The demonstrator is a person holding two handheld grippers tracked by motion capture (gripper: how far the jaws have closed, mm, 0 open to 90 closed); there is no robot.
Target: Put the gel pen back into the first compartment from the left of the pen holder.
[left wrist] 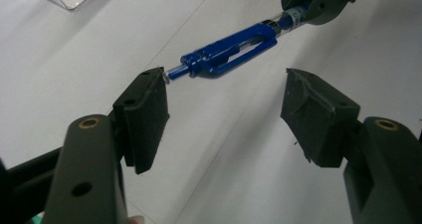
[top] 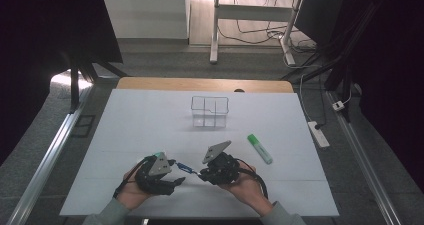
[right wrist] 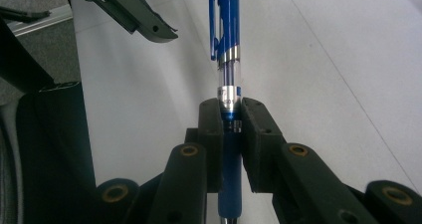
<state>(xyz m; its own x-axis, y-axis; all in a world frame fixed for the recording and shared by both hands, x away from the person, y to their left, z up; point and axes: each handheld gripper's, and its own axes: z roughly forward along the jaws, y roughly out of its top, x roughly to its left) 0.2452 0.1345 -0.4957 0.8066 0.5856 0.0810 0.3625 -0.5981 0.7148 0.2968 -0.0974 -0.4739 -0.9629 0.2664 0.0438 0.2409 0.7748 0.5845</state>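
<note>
A blue click pen hangs just above the white sheet between both grippers. My right gripper is shut on the pen near its grip, and the clip end points away from it. My left gripper is open. The pen's button end lies just beyond its left pad, with nothing between the pads. In the high view the left gripper sits at the near edge, facing the right gripper close by.
A clear plastic divided holder stands at the middle of the white sheet. A green highlighter lies to the right of the hands. A power strip lies on the floor at right.
</note>
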